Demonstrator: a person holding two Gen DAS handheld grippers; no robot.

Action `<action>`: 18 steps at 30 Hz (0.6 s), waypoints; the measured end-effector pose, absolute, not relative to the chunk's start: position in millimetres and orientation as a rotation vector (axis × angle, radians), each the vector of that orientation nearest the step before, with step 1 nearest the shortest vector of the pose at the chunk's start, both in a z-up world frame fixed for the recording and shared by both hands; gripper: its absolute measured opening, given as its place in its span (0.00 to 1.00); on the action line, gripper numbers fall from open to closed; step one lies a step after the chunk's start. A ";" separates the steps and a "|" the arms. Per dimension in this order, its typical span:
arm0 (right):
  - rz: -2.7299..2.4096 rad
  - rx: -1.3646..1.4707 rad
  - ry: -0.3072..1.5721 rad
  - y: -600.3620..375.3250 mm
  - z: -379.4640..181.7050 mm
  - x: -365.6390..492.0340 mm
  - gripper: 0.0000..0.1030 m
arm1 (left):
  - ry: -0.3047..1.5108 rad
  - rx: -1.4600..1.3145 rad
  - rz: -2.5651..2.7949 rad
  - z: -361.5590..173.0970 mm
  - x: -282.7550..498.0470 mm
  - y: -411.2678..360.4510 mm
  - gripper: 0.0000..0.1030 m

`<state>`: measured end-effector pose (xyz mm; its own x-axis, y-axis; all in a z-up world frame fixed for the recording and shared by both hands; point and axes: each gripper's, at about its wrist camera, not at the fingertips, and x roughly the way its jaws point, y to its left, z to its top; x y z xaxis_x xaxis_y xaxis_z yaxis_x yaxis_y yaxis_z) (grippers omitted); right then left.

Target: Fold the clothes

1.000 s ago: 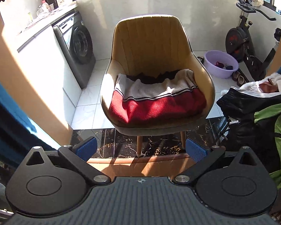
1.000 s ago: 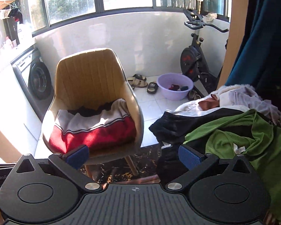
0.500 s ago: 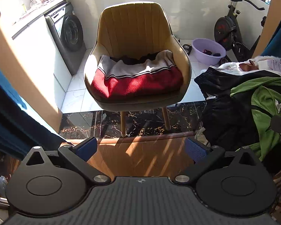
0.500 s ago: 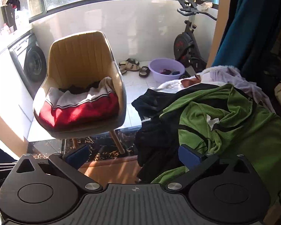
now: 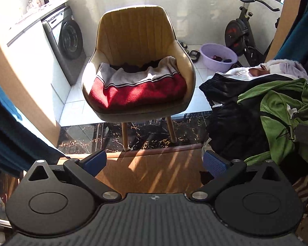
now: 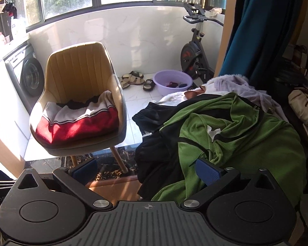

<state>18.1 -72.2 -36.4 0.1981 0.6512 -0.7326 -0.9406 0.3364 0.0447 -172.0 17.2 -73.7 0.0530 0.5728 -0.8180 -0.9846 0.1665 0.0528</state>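
A folded red and white sweater [image 5: 137, 88] [image 6: 76, 123] lies on the seat of a tan chair [image 5: 133, 30] [image 6: 78, 69]. To the right is a heap of unfolded clothes with a green garment [image 5: 281, 110] [image 6: 232, 135] on top of black ones [image 5: 230, 123] [image 6: 154, 153]. My left gripper [image 5: 154, 162] is open over the wooden floor, well short of the chair, nothing between its blue pads. My right gripper [image 6: 145, 170] is open too, its right pad just in front of the green garment's lower edge; touching or not, I cannot tell.
A washing machine [image 5: 65, 41] stands left of the chair. A purple basin [image 6: 173, 82], sandals [image 6: 133, 79] and an exercise bike [image 6: 195, 53] sit behind. Teal curtains [image 6: 262, 26] hang at both sides. A raised marble sill [image 5: 145, 135] crosses in front of the chair.
Both grippers have backed away from the chair and tilted, so the chair looks smaller and the clothes heap has come nearer the right gripper. Both have stayed open.
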 end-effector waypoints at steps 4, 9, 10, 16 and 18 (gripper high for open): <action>1.154 -0.438 0.747 -77.1 -36.1 24.9 0.99 | 0.821 -0.629 1.300 -72.4 -170.3 15.5 1.00; 1.143 -0.419 0.746 -80.2 -34.7 27.0 0.99 | 0.814 -0.627 1.291 -70.1 -168.9 15.8 1.00; 1.142 -0.415 0.743 -80.8 -34.3 27.2 0.99 | 0.813 -0.628 1.289 -70.0 -168.6 15.8 1.00; 1.136 -0.398 0.747 -80.9 -35.3 29.2 0.99 | 0.816 -0.629 1.251 -70.8 -164.7 17.8 1.00; 1.132 -0.396 0.753 -79.6 -36.1 29.9 0.99 | 0.814 -0.623 1.239 -70.6 -163.2 18.2 1.00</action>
<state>29.9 -79.6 -36.1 0.2206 0.6639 -0.7145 -0.9157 0.3933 0.0827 -163.2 18.2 -70.6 0.1180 0.5665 -0.8156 -0.9735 0.2280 0.0175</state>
